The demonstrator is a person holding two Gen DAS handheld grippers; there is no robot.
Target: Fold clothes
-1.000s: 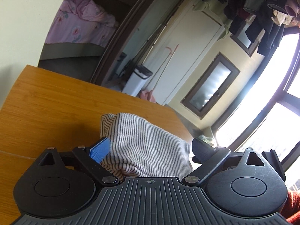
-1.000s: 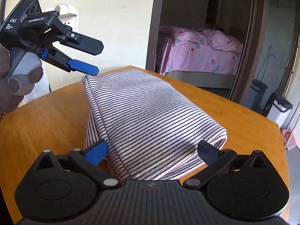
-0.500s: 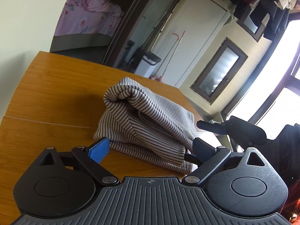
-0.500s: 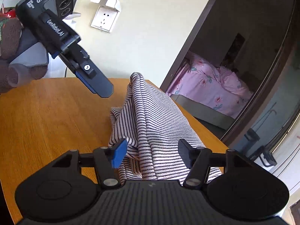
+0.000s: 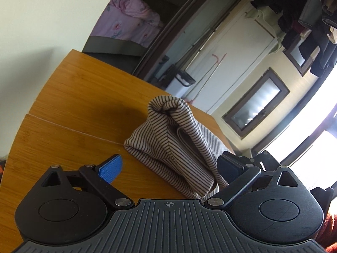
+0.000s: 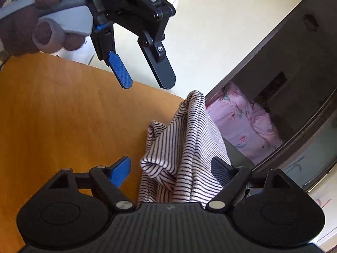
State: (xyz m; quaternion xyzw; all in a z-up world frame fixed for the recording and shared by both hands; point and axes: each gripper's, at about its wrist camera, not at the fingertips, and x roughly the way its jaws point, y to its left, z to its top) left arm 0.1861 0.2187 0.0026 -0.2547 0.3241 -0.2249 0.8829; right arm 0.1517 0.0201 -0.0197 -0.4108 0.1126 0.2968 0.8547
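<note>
A striped grey-and-white garment [image 5: 168, 143] lies folded and bunched into a raised ridge on the wooden table [image 5: 73, 105]. My left gripper [image 5: 170, 160] is open, and its dark finger [image 5: 229, 166] touches the bundle's near end. In the right wrist view the left gripper [image 6: 147, 84] hangs open and empty above the table, past the garment [image 6: 189, 147]. My right gripper [image 6: 170, 164] is open around the cloth; table shows between its blue finger [image 6: 121, 170] and the fabric.
A gloved hand [image 6: 31, 33] holds the left gripper. The table's far edge runs just behind the garment. Beyond it are a doorway with a pink bed [image 5: 130, 21], a white bin [image 5: 181, 82] and hanging clothes [image 5: 305, 21].
The garment went from lying flat to bunched in a tall ridge. The right gripper's fingers narrowed around it, then widened slightly. The left gripper swung round over the table, staying open.
</note>
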